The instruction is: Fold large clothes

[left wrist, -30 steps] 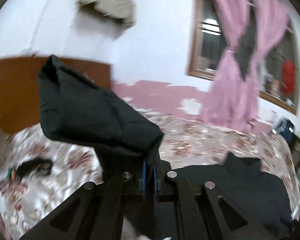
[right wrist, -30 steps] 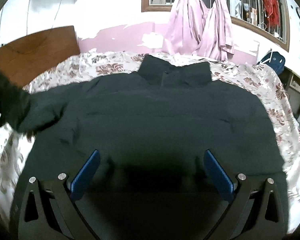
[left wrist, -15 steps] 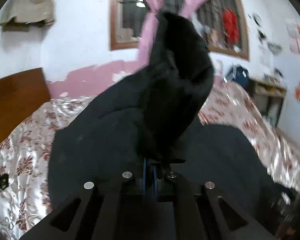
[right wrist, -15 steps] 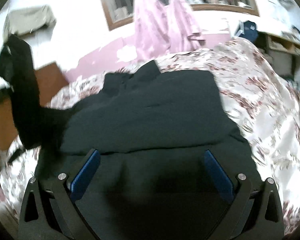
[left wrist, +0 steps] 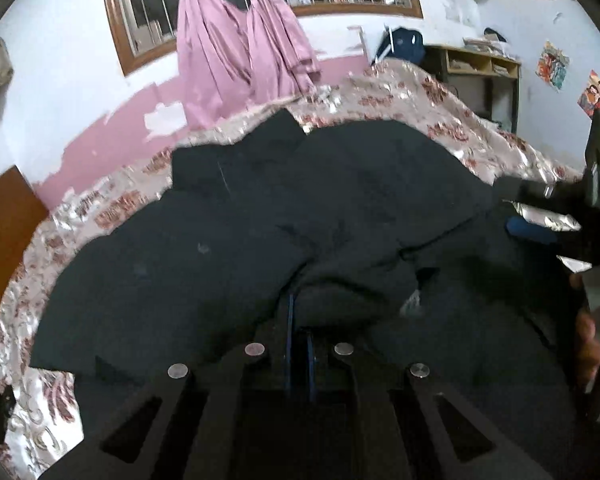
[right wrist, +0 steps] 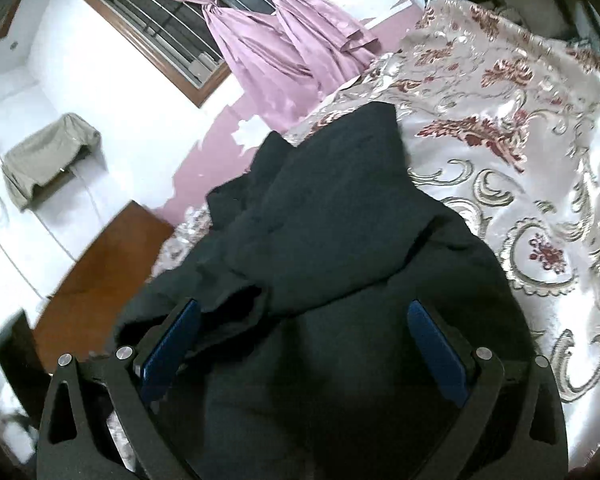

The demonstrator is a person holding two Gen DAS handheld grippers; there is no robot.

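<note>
A large black jacket (left wrist: pixel 228 248) lies spread on the floral bedspread (left wrist: pixel 452 120), collar toward the far wall. My left gripper (left wrist: pixel 298 316) is shut on the jacket's sleeve (left wrist: pixel 352 280), which now lies folded across the jacket's body. My right gripper (right wrist: pixel 304 320) is open and empty, hovering low over the jacket (right wrist: pixel 340 240) near its right edge; the jaws stand wide with black fabric between them. The right gripper also shows at the right edge of the left wrist view (left wrist: pixel 540 224).
A wooden headboard (right wrist: pixel 100 264) stands at the left. Pink curtains (left wrist: pixel 236 40) hang at a barred window on the far wall. A shelf unit (left wrist: pixel 476 68) and a blue bag (left wrist: pixel 404 44) stand beyond the bed's right side. A small black item (left wrist: pixel 2 408) lies at the bed's left.
My left gripper has swung the sleeve from the left up and over, then laid it down across the jacket's body. My right gripper has shifted to the jacket's right side and tilted.
</note>
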